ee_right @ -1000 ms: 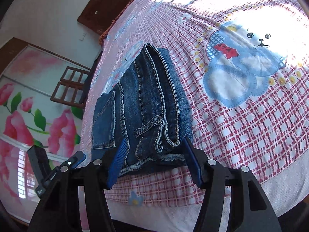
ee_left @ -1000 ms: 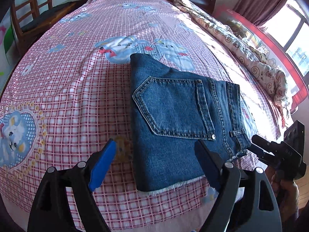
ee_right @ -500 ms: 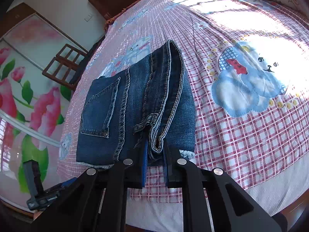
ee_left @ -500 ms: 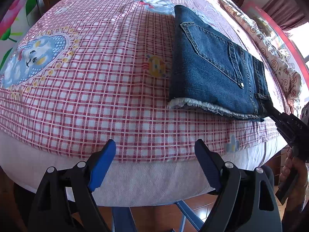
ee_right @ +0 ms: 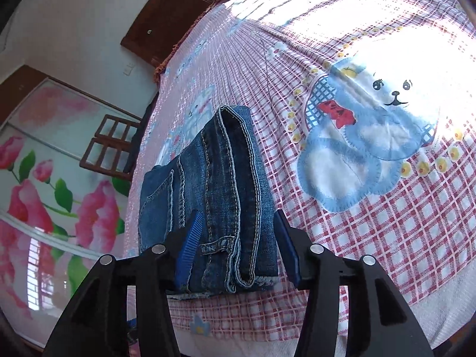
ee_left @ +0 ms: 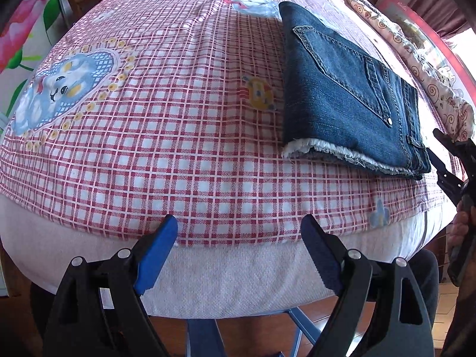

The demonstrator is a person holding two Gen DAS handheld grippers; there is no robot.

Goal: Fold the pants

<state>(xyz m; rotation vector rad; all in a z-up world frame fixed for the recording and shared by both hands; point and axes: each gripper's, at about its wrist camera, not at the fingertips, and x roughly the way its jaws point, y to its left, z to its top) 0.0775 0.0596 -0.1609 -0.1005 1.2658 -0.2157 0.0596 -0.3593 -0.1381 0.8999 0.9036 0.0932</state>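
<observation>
The pants (ee_left: 351,95) lie folded into a compact rectangle on the bed (ee_left: 184,160), close to its near edge, back pocket up and the frayed hem facing the person. Judged from how they lie, the folding looks nearly or wholly done.

The chief risk sits with the right claw (ee_right: 238,247). Its jaws have just been opening, and they now stand either side of the waistband corner of the stack, the thick seamed edge between them. The left pad looks to be against the denim while the right pad stands beside the fold; whether either presses is hard to say, but the cloth does not look pinched. If this claw draws back while a pad or its ribbed face catches on a belt loop or the fold's lip, the top layers could drag and the stack could skew or slide toward the edge of the bed (it has little room to spare there). A clean release likely calls for the jaws to be wider before any pull.

The left claw (ee_left: 238,255) is a smaller worry. It stands wide open and empty, hanging over the near edge of the bed and pointing steeply down, well apart from the pants, which lie up and to its right. It touches nothing.

The right claw points down at a shallower slant along the length of the stack. From the left wrist view its black tips (ee_left: 446,160) show at the pants' right corner, with part of the person's hand (ee_left: 459,223) gripping the handle below.
</observation>
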